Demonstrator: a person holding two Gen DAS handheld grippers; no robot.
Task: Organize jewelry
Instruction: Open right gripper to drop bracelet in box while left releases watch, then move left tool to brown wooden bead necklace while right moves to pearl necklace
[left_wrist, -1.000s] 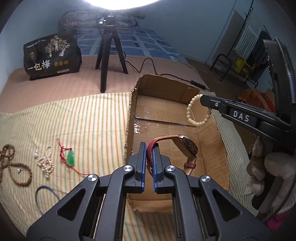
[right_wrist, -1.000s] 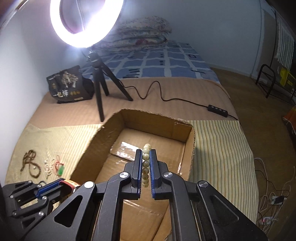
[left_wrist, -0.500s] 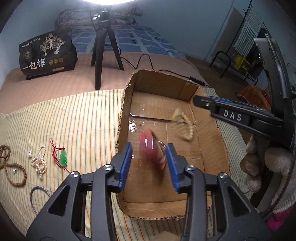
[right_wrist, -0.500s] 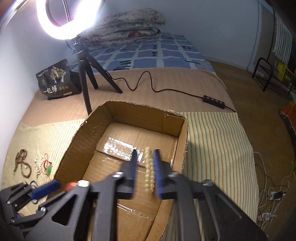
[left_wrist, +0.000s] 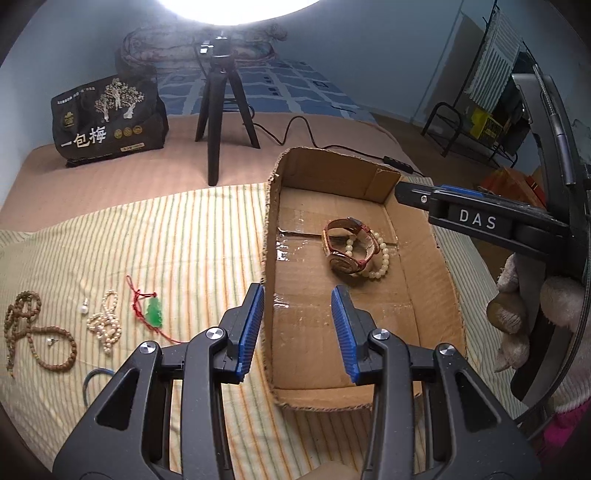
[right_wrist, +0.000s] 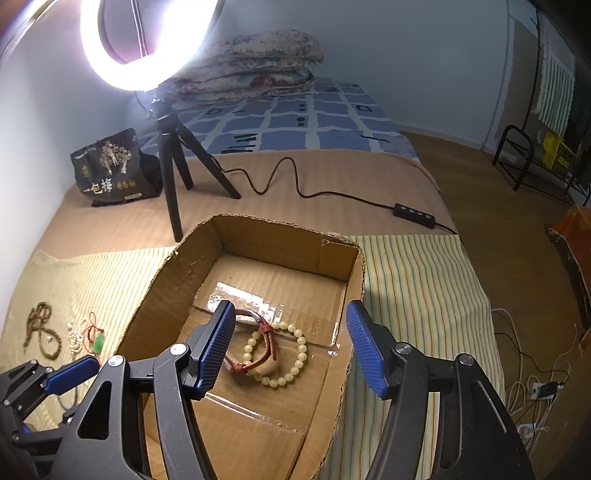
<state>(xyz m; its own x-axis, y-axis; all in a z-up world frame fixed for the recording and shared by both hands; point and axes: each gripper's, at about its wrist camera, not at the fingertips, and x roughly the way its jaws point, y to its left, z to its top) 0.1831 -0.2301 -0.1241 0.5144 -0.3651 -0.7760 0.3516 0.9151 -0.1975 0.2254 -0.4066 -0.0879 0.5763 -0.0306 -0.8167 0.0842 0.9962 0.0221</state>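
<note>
A red-strapped watch (left_wrist: 347, 247) lies on a cream bead bracelet (left_wrist: 382, 258) on the floor of the open cardboard box (left_wrist: 424, 314); both also show in the right wrist view, the watch (right_wrist: 258, 345) and the bracelet (right_wrist: 291, 373). My left gripper (left_wrist: 299, 328) is open and empty above the box's near left wall. My right gripper (right_wrist: 290, 347) is open and empty above the box. On the striped cloth left of the box lie a green pendant on red cord (left_wrist: 153, 312), a pearl strand (left_wrist: 105, 325) and a brown bead necklace (left_wrist: 33, 332).
A black tripod (left_wrist: 221, 107) with a ring light (right_wrist: 144, 40) stands behind the box, its cable (right_wrist: 314, 184) running right. A black printed bag (left_wrist: 107, 118) stands at the back left. A blue ring (left_wrist: 92, 378) lies near the cloth's front. Folded bedding (right_wrist: 251, 62) lies far back.
Both grippers have opened. The watch dropped from the left gripper and the bead bracelet from the right; both now lie in the box. Both grippers have pulled back a little.
</note>
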